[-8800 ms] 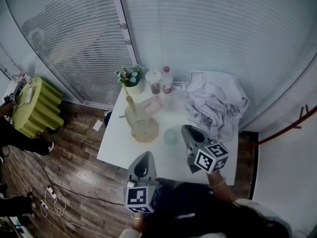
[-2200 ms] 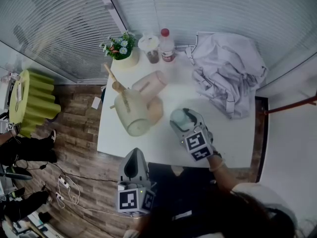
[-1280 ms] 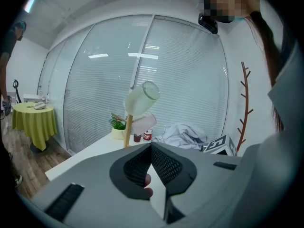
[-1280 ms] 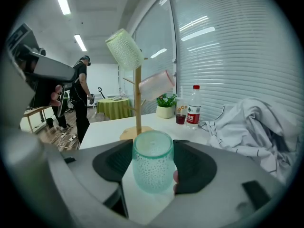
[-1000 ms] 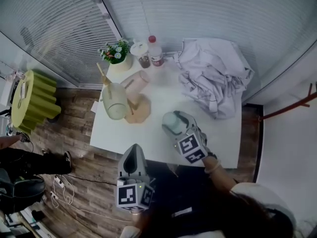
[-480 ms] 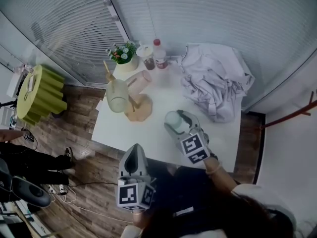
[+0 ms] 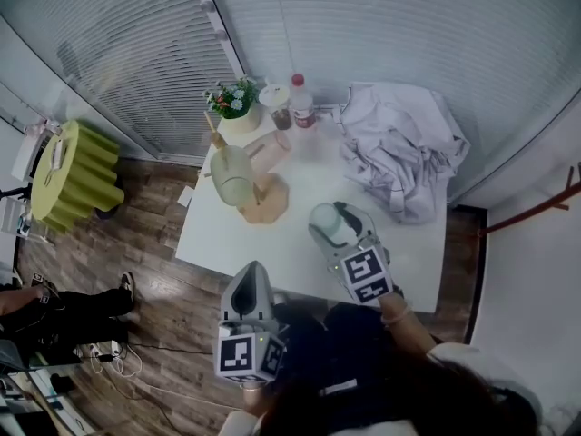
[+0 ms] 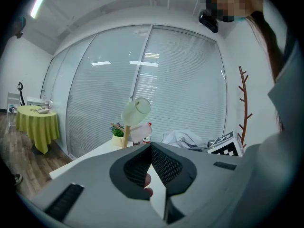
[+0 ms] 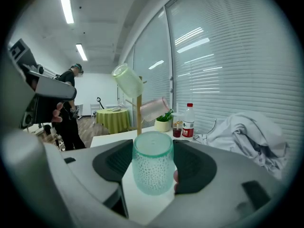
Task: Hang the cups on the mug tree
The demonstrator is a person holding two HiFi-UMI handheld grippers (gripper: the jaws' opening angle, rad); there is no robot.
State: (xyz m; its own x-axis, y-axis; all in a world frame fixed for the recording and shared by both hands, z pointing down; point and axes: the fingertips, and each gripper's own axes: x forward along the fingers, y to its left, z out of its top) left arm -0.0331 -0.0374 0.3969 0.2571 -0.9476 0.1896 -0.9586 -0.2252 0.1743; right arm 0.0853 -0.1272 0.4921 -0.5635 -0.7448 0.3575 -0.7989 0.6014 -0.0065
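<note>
Right gripper view: a teal cup is pinched upright by the right gripper; the left gripper is seen pressed together.

Three cups; one each of mug tree, bottle, plant, takeaway drink, garment.

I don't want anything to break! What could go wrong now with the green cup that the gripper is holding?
1. The dotted teal glass cup is pinched only by its sides in the right gripper. It might slip and drop onto the white table.
2. The wooden mug tree already carries a pale green cup and a pink cup. Bumping them while bringing the third cup in could knock them off or tip the tree.
</note>
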